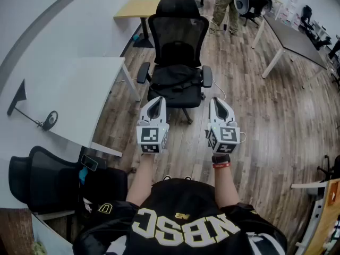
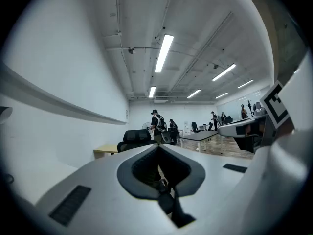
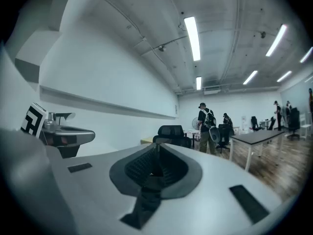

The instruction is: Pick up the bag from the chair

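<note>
A black bag (image 1: pixel 175 82) lies slumped on the seat of a black mesh office chair (image 1: pixel 179 33), straight ahead in the head view. Both grippers are held side by side short of the chair, pointing at it. My left gripper (image 1: pixel 158 101) is shut and empty, its tip near the seat's front left corner. My right gripper (image 1: pixel 217 101) is shut and empty too, level with the front right corner. In the left gripper view the jaws meet at the left gripper's tip (image 2: pixel 157 148) below the chair's headrest (image 2: pixel 138 136). The right gripper (image 3: pixel 157 146) shows the same, with the chair's headrest (image 3: pixel 171 131) beyond.
A white table (image 1: pixel 69 89) stands close on the left, a wooden desk (image 1: pixel 139 7) behind it. A dark long table (image 1: pixel 297 36) runs along the right. Another black chair (image 1: pixel 48 179) sits at lower left. A person (image 1: pixel 223 4) stands at the back.
</note>
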A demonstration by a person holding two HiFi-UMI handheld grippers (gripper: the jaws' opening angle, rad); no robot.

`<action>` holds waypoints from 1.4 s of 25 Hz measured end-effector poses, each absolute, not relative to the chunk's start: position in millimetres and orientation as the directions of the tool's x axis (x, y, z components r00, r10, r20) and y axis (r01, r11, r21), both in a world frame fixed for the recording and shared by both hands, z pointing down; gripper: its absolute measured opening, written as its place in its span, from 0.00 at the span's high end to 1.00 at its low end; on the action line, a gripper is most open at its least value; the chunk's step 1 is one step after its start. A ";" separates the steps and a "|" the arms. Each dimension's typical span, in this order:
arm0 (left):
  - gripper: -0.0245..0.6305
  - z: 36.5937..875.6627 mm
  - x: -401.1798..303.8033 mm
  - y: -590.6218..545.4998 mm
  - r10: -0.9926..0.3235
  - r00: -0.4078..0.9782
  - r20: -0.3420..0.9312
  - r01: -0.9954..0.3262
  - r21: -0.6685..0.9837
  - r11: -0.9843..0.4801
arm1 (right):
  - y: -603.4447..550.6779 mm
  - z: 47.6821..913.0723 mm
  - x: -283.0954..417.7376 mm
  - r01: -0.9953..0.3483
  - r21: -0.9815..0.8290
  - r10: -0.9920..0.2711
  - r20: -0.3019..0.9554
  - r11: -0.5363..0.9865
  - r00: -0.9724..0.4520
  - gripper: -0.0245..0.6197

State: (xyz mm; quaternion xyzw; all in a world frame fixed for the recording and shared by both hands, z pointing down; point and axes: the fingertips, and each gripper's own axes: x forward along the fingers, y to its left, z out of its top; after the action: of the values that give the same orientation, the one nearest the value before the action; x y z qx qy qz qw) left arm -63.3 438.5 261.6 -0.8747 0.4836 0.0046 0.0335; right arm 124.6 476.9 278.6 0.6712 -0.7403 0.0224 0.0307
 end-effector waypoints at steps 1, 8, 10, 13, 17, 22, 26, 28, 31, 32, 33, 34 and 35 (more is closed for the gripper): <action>0.94 261.9 -62.9 438.9 -0.848 0.529 -0.041 -0.848 -0.051 -0.527 | 477.4 277.7 125.5 -0.995 0.013 -0.992 0.074 0.102 -0.101 0.92; 0.94 257.4 -54.7 443.2 -0.859 0.509 -0.046 -0.860 -0.056 -0.507 | 481.0 276.8 136.6 -0.993 0.025 -0.991 0.071 0.119 -0.117 0.93; 0.94 259.2 -51.5 448.1 -0.861 0.507 -0.047 -0.862 -0.062 -0.504 | 484.3 278.9 139.2 -0.991 0.026 -0.990 0.066 0.128 -0.126 0.94; 0.94 269.4 -49.2 460.7 -0.860 0.509 -0.040 -0.859 -0.080 -0.505 | 490.6 284.3 144.4 -0.992 0.016 -0.991 0.047 0.125 -0.124 0.95; 0.94 286.7 -49.4 460.1 -0.859 0.511 -0.008 -0.857 -0.082 -0.509 | 488.0 288.2 149.8 -0.995 0.018 -0.995 0.016 0.103 -0.103 0.95; 0.94 306.0 -38.3 452.9 -0.852 0.523 0.018 -0.851 -0.055 -0.523 | 484.4 312.4 157.7 -0.995 0.017 -0.993 0.064 0.100 -0.098 0.95; 0.94 328.4 -32.6 415.8 -0.839 0.540 0.056 -0.839 -0.038 -0.543 | 451.2 344.3 152.5 -0.994 -0.032 -0.985 0.134 0.103 -0.106 0.95; 0.94 335.9 -34.2 385.5 -0.837 0.544 0.062 -0.837 -0.030 -0.546 | 422.7 352.5 146.4 -0.994 -0.036 -0.983 0.150 0.104 -0.109 0.95; 0.94 339.5 -31.6 329.9 -0.830 0.556 0.056 -0.831 0.002 -0.556 | 370.1 354.7 140.8 -0.994 -0.024 -0.980 0.167 0.106 -0.109 0.95; 0.94 340.2 -31.3 310.2 -0.827 0.559 0.058 -0.829 0.010 -0.560 | 351.0 354.9 138.0 -0.994 -0.023 -0.978 0.174 0.109 -0.111 0.94; 0.94 341.3 -31.5 290.0 -0.824 0.563 0.062 -0.826 0.015 -0.563 | 331.3 355.1 134.5 -0.994 -0.023 -0.977 0.181 0.111 -0.113 0.94; 0.94 342.6 -32.4 269.5 -0.821 0.567 0.068 -0.824 0.021 -0.567 | 311.8 355.4 130.5 -0.993 -0.025 -0.975 0.190 0.113 -0.116 0.93; 0.94 344.0 -34.1 249.4 -0.819 0.569 0.074 -0.822 0.027 -0.568 | 293.3 355.7 125.9 -0.993 -0.027 -0.973 0.199 0.116 -0.120 0.92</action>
State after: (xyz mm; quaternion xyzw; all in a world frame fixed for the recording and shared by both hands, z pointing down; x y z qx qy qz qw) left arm -34.1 249.4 344.0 -0.8852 0.4636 -0.0263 -0.0291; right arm 125.9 293.3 355.7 0.6602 -0.7443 0.0765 0.0657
